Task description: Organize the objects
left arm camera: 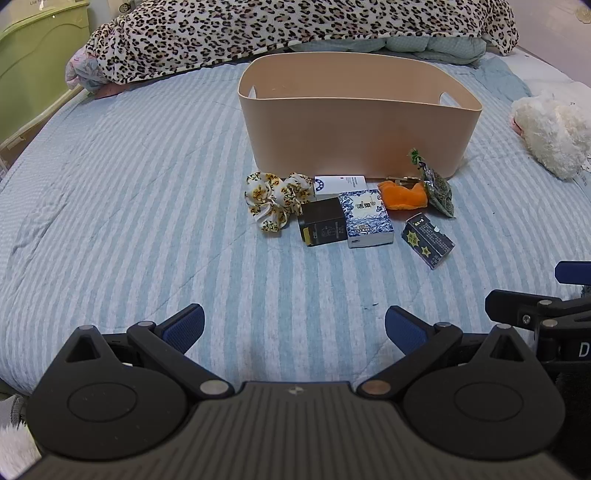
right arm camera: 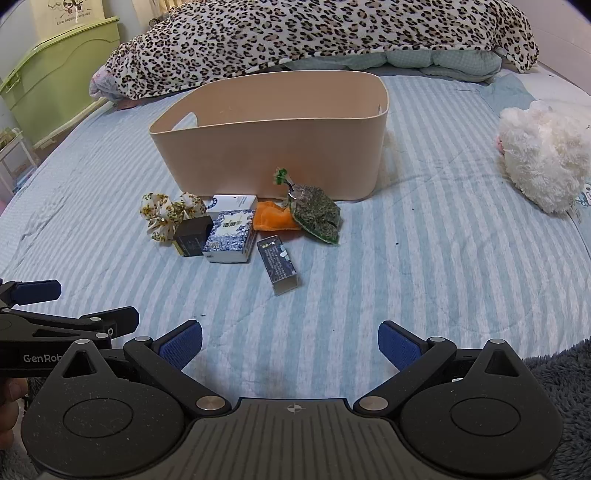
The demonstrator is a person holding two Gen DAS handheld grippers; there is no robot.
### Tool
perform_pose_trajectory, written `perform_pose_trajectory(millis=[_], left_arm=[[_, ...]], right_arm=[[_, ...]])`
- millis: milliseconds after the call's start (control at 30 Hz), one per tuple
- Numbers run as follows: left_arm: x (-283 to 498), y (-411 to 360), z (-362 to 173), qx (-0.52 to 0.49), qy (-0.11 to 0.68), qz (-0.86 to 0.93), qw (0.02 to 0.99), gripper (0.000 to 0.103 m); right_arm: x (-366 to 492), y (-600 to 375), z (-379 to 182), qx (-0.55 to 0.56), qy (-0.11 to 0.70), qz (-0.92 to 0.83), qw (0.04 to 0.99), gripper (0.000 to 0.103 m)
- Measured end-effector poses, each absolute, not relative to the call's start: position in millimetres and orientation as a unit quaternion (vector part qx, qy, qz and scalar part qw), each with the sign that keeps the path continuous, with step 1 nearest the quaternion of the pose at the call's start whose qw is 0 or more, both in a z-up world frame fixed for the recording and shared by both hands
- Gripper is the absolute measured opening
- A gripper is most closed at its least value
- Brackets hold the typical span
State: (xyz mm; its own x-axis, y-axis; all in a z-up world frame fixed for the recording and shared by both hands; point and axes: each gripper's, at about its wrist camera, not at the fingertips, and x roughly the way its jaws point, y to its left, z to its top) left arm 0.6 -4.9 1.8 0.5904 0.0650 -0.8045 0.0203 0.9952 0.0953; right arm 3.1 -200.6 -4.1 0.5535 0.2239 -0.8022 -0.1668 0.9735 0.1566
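Note:
A beige bin point(left arm camera: 354, 136) point(right arm camera: 273, 155) stands on the striped bed. In front of it lie a floral scrunchie point(left arm camera: 275, 201) point(right arm camera: 166, 214), a white box point(left arm camera: 340, 183) point(right arm camera: 232, 202), a black box point(left arm camera: 322, 226) point(right arm camera: 192, 239), a blue-white patterned box point(left arm camera: 367, 218) point(right arm camera: 229, 240), an orange cloth point(left arm camera: 402, 195) point(right arm camera: 273, 219), a green herb pouch point(left arm camera: 437, 192) point(right arm camera: 317, 214) and a dark blue box point(left arm camera: 426, 240) point(right arm camera: 279, 264). My left gripper point(left arm camera: 294, 328) and right gripper point(right arm camera: 290, 343) are open and empty, well short of the objects.
A leopard-print blanket point(left arm camera: 295, 29) lies behind the bin. A white plush toy point(left arm camera: 554, 133) point(right arm camera: 543, 155) sits at the right. A green cabinet point(right arm camera: 59, 74) stands left of the bed. A grey fluffy rug point(right arm camera: 561, 373) shows at the lower right.

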Motion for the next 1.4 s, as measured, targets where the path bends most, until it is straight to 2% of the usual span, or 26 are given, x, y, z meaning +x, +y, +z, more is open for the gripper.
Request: perform_pose_trajectory(millis=[1400], left_arm=[[5.6,-7.4,1.1,0.05,0.455,0.01,0.889,0.103]], right_arm=[[7.2,-195.7,-7.1,0.031,0.462,0.104,0.88,0.103]])
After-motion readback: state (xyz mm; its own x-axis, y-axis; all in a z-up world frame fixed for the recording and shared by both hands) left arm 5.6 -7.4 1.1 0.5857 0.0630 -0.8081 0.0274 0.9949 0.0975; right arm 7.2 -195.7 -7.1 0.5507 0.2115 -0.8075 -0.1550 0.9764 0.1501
